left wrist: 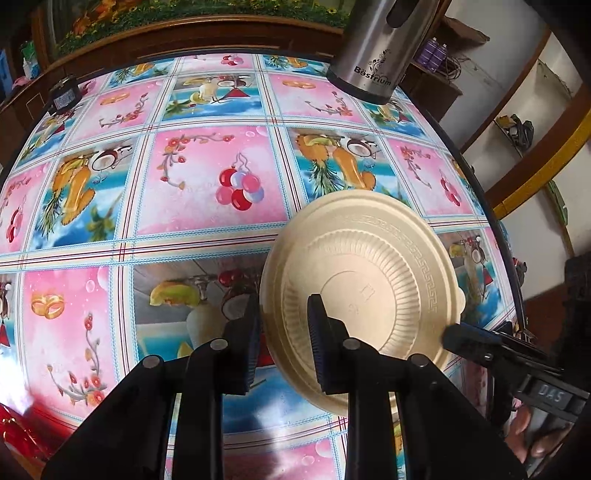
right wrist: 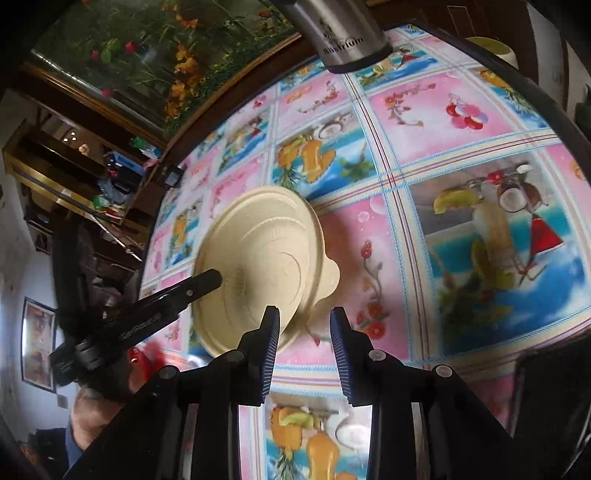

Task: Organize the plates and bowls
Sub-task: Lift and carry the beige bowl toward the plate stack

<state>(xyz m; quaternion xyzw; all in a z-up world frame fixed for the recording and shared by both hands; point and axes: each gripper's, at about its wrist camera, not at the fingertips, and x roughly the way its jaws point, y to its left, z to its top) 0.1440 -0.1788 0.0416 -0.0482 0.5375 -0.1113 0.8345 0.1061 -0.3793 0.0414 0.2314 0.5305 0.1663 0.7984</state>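
Observation:
A cream plastic bowl (left wrist: pixel 365 288) is turned bottom-up and tilted above the patterned tablecloth. My left gripper (left wrist: pixel 284 336) is shut on its rim, one finger outside the wall and one over the ribbed base. In the right wrist view the same bowl (right wrist: pixel 266 258) shows at centre left, with the left gripper's finger (right wrist: pixel 199 286) laid across its edge. My right gripper (right wrist: pixel 304 332) is open and empty, just right of the bowl's rim tab. The right gripper's finger (left wrist: pixel 476 347) also shows at the bowl's right edge in the left wrist view.
A steel kettle (left wrist: pixel 373 51) stands at the far edge of the round table (left wrist: pixel 184 177); it also shows in the right wrist view (right wrist: pixel 340 33). A small black box (left wrist: pixel 64 98) sits at the far left rim. Shelves and a wooden cabinet surround the table.

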